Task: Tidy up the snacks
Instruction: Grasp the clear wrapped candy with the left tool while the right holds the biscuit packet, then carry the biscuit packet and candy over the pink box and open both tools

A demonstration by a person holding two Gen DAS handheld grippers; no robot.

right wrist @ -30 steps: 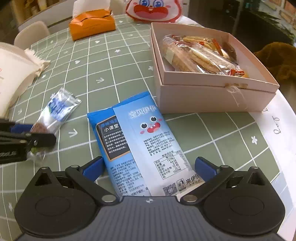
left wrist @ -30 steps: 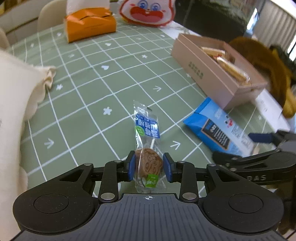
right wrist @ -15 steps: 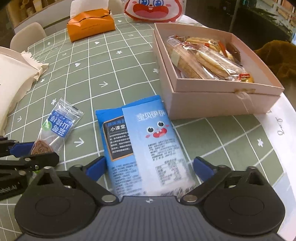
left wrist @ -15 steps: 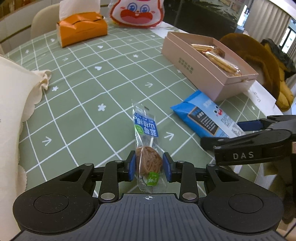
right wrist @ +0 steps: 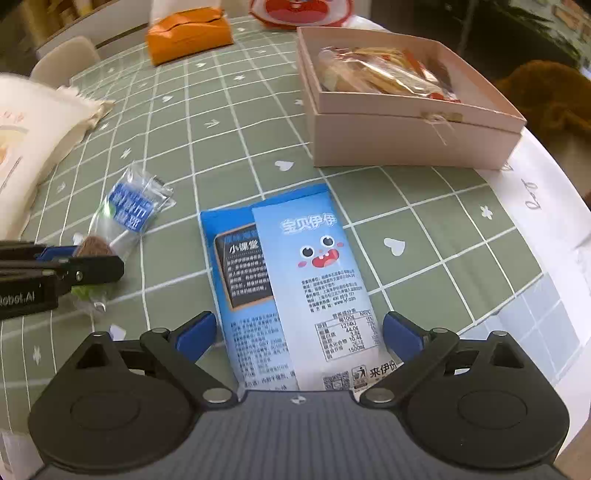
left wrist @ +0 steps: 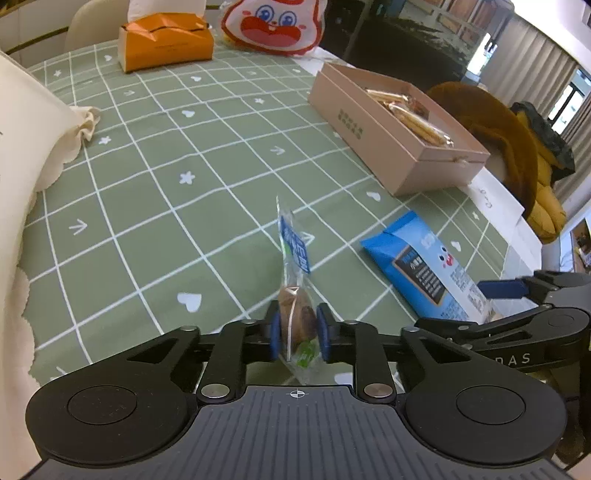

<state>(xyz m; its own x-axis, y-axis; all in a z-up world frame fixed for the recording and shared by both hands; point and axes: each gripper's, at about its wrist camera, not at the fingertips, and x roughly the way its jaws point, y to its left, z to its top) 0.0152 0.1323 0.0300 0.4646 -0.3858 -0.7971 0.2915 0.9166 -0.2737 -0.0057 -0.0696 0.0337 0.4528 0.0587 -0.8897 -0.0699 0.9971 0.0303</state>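
A small clear-wrapped brown cake snack point(left wrist: 293, 243) stands on edge between the blue pads of my left gripper point(left wrist: 297, 328), whose jaws are closing and press on the cake. The right wrist view shows that snack point(right wrist: 129, 206) and left gripper point(right wrist: 85, 258) at the left. A blue snack packet point(right wrist: 295, 266) lies flat on the green tablecloth between the wide jaws of my right gripper point(right wrist: 299, 332); they are opening and the pads do not touch it. The packet point(left wrist: 417, 258) and right gripper point(left wrist: 480, 306) also show at the right of the left wrist view. Beyond stands an open pink box point(right wrist: 406, 136) holding several wrapped biscuits.
A cream cloth bag point(left wrist: 26, 129) lies along the left. At the far end stand an orange tissue box point(left wrist: 166, 40) and a cartoon-face bag point(left wrist: 273, 26). A brown plush point(left wrist: 498, 147) sits past the pink box point(left wrist: 369, 129). White paper point(right wrist: 535, 192) covers the table's right edge.
The left jaws have squeezed in on the cake, and its wrapper has turned from flat to on edge. The right gripper has shifted along the blue packet, jaws still wide.
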